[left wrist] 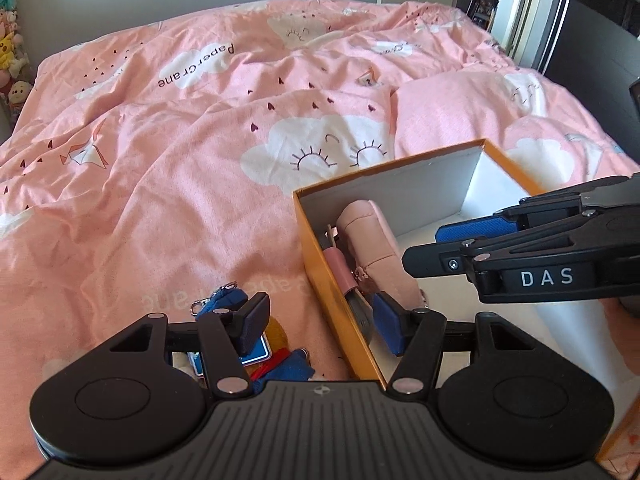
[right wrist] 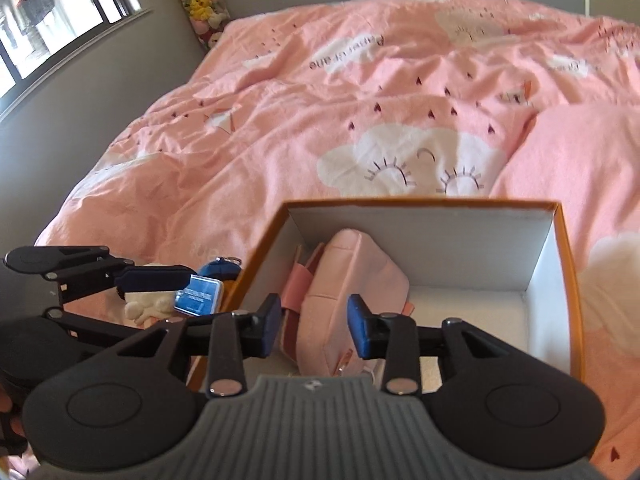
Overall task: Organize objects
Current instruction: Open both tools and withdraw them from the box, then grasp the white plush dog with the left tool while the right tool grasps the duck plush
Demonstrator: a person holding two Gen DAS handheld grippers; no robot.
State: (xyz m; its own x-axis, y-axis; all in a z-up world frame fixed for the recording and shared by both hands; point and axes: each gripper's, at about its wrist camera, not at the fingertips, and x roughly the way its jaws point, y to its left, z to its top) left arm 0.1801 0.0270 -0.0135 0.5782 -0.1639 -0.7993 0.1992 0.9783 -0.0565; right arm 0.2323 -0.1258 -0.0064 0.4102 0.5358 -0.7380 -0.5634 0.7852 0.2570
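A pink-quilted bed (left wrist: pixel 160 168) carries an orange box (right wrist: pixel 568 280) already holding a pink pouch (right wrist: pixel 352 280), so the packing looks partly done. The right claw (right wrist: pixel 314 330) hangs wide and empty above that pouch, while the left claw (left wrist: pixel 318 326) gapes wide astride the box's near wall. Just left of the box lie small loose things, among them a blue card (right wrist: pixel 199 300), which the left claw should probably close on next
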